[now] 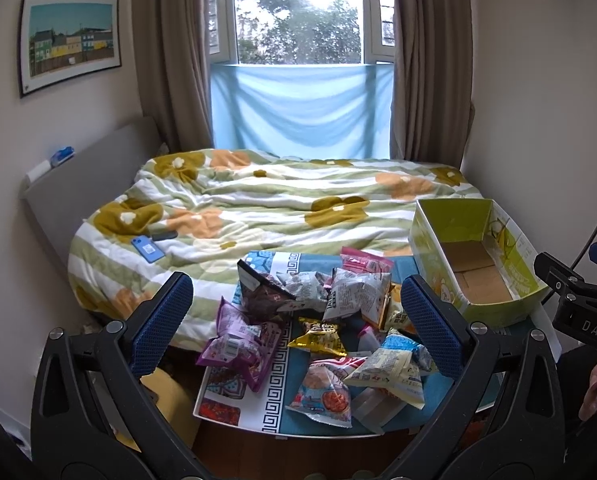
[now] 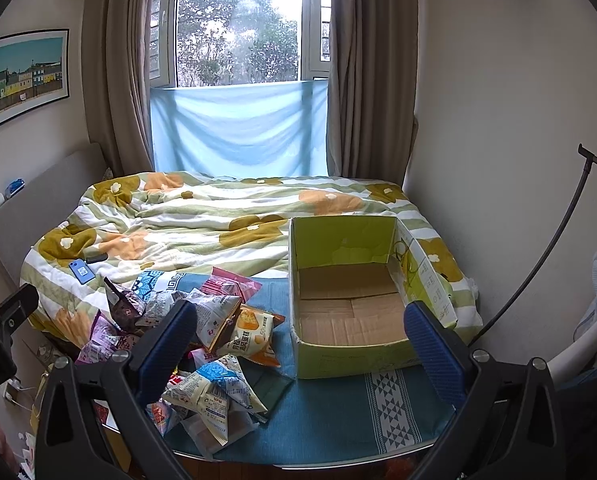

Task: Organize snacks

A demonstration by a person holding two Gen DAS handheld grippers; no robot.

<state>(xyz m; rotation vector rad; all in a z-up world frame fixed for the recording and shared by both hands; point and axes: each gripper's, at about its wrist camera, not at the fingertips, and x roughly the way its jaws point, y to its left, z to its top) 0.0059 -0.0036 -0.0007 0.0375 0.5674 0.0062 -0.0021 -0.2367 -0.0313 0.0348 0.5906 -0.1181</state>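
Left wrist view: the left gripper [image 1: 296,324] hovers above the table [image 1: 378,426] with its fingers [image 1: 160,324] spread wide and nothing between them. The snack pile [image 1: 318,320] occupies the table's left half, from the far edge almost to the near edge; purple packets [image 1: 238,344] overhang the left edge. Packets are small pillow-shaped bags in white, purple, pink, gold and light blue, overlapping one another in a loose heap.

Right wrist view: the right gripper [image 2: 300,342] is likewise held with fingers [image 2: 436,350] spread and empty. The cardboard box [image 2: 348,354] stands at the table's far right, open side up, green outside, bare brown board inside, with no packets in it. Its left wall stands near the snack pile but apart from it, an orange packet [image 2: 254,334] being nearest. A strip of blue tablecloth [image 2: 338,412] lies bare between the box and the near edge. The table's far edge abuts the bed [image 2: 218,216], covered by a floral quilt.
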